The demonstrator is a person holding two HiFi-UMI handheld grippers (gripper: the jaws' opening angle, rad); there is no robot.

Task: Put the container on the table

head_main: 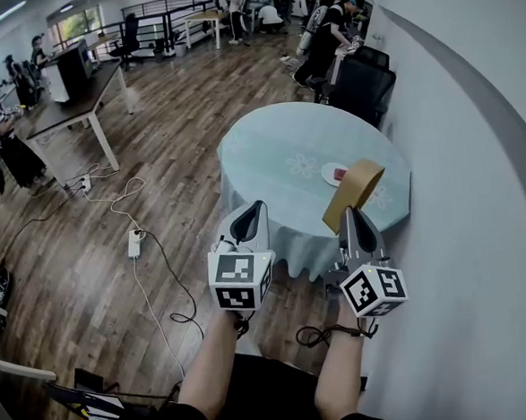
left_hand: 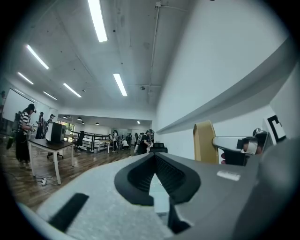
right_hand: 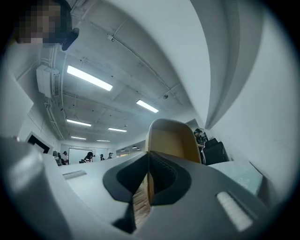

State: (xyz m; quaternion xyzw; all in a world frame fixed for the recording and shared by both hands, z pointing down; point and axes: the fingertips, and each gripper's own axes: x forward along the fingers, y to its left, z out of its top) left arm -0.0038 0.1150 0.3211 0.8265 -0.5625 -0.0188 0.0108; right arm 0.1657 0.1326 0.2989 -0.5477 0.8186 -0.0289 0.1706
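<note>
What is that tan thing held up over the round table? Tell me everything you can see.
The container is a tan, shallow tray with rounded corners, seemingly cardboard and empty. The right gripper pinches one wall, holding it tilted in the air above the near edge of the table, touching nothing else.

Your ceiling strip lights (left_hand: pixel 97 20) give even, bright light; the round table (head_main: pixel 268 159) looks sharp, while the wall (head_main: pixel 477 190) beside it bows toward dark fisheye corners.
</note>
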